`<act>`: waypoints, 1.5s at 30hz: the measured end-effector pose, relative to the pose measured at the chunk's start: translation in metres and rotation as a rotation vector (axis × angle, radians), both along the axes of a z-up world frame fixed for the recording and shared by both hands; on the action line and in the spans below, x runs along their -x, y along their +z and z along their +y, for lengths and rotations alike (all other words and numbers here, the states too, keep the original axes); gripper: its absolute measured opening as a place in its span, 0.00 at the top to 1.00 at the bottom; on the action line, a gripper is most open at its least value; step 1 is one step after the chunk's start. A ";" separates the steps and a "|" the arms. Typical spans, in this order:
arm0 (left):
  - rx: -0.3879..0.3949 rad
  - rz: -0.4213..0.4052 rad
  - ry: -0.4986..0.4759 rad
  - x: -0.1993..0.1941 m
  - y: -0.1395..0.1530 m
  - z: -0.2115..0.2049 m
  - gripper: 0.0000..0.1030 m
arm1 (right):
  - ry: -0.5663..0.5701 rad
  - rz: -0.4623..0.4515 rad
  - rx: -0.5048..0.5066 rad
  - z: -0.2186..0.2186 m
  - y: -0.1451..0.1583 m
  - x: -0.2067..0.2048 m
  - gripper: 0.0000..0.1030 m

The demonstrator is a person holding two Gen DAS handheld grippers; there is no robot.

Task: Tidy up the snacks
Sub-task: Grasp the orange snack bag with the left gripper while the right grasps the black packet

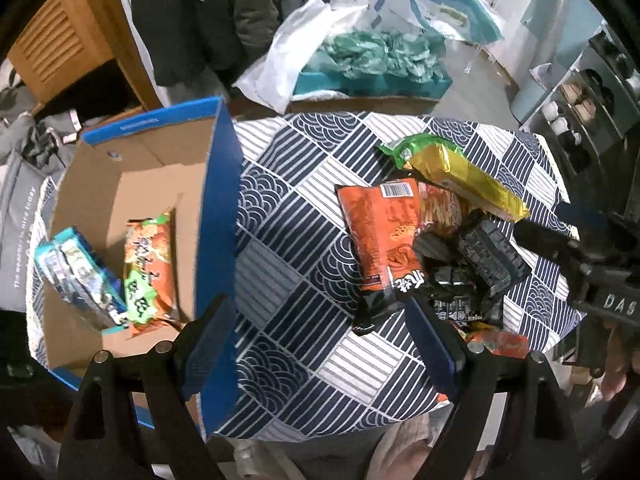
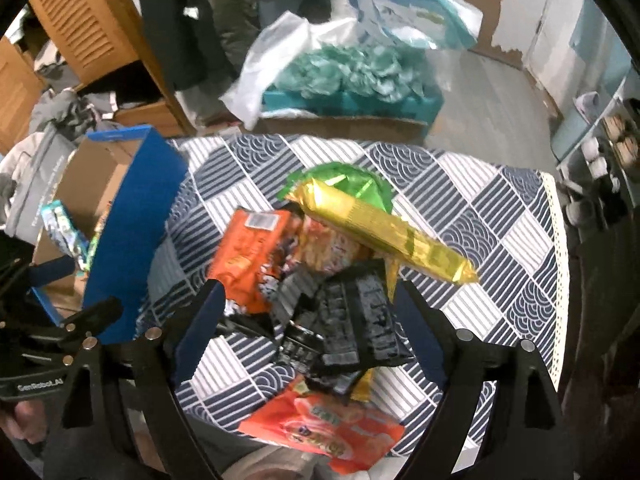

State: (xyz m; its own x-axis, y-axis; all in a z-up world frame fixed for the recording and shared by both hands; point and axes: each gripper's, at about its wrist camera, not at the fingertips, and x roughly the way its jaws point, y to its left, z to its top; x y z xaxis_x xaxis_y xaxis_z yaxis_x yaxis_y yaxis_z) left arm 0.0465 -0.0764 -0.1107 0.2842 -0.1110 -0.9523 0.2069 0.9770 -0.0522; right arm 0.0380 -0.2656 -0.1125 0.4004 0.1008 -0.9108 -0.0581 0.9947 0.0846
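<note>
A blue cardboard box (image 1: 218,184) stands open on the left of the table; inside lie a blue-teal packet (image 1: 80,276) and an orange-green packet (image 1: 150,272). A pile of snacks lies on the patterned cloth: an orange packet (image 1: 380,236), a gold packet (image 1: 468,176) over a green one (image 1: 416,144), and black packets (image 1: 480,268). My left gripper (image 1: 320,344) is open and empty beside the box wall. My right gripper (image 2: 312,320) is open around the black packets (image 2: 352,320), with the gold packet (image 2: 384,232) and an orange-red packet (image 2: 328,428) nearby.
A cardboard tray of teal bags (image 2: 352,76) and white plastic sit behind the table. A wooden louvred cabinet (image 1: 60,40) stands at the back left. A shelf of jars (image 1: 576,112) is at the right. Grey bags (image 1: 20,216) lie left of the box.
</note>
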 end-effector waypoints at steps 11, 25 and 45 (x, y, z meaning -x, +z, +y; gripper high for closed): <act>0.029 0.099 0.032 -0.023 -0.039 -0.015 0.15 | -0.016 0.145 0.044 -0.014 -0.057 -0.022 0.17; 0.047 0.151 0.041 -0.045 -0.074 -0.036 0.15 | 0.005 0.270 0.113 -0.020 -0.112 -0.027 0.17; 0.063 0.240 0.041 -0.056 -0.120 -0.060 0.15 | -0.012 0.165 0.056 -0.027 -0.090 -0.006 0.39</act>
State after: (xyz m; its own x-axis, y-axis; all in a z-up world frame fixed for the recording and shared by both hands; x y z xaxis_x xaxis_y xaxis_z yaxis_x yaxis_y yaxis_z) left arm 0.1022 -0.1360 -0.2309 0.0566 -0.1656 -0.9846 0.1415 0.9775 -0.1562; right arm 0.0440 -0.2926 -0.2021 0.2463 0.0438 -0.9682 -0.0365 0.9987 0.0359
